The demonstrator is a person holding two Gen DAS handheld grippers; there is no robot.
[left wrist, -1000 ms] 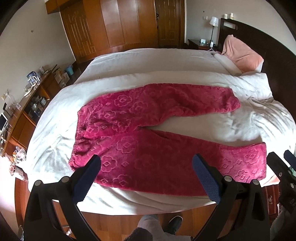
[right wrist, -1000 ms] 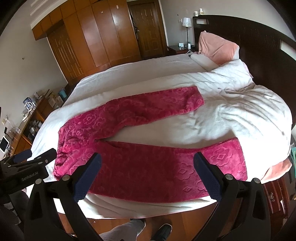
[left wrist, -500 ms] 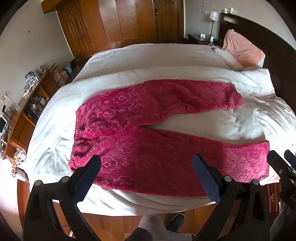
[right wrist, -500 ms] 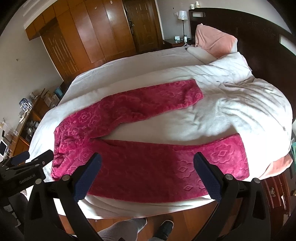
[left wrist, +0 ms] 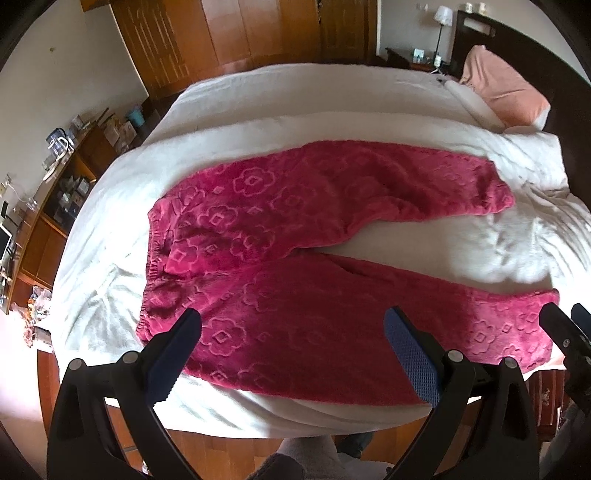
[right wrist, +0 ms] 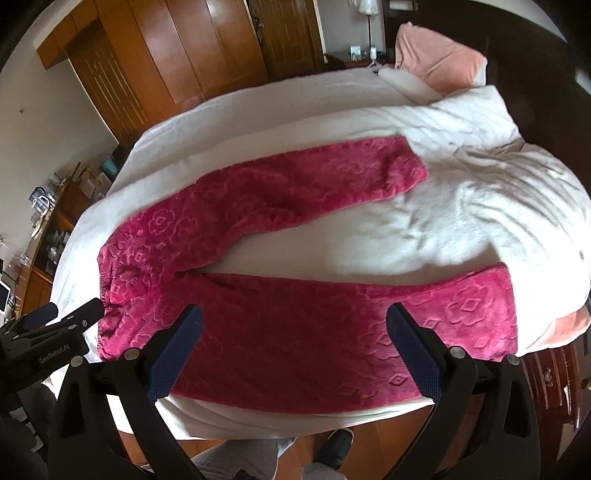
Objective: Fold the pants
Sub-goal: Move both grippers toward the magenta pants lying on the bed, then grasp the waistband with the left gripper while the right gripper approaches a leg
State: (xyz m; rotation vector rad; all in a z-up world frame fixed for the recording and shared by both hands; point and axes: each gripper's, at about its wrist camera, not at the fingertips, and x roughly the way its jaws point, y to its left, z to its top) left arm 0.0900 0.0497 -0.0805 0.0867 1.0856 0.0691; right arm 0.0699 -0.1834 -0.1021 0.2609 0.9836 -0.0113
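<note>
Left gripper (right wrist: pixel 40 347) body: white lettering, too blurred to read.

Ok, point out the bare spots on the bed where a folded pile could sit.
Bare white duvet lies in the wedge between the two legs of the pants, widening toward the cuffs. A second free strip runs beyond the far leg toward the wardrobe. The near edge is crowded: the near leg reaches almost to it. The pink pillow fills the headboard corner.

Plush embossed fleece pants (left wrist: pixel 295 236), soft white bedding (left wrist: pixel 295 103), glossy wooden wardrobe (left wrist: pixel 221 33)
</note>
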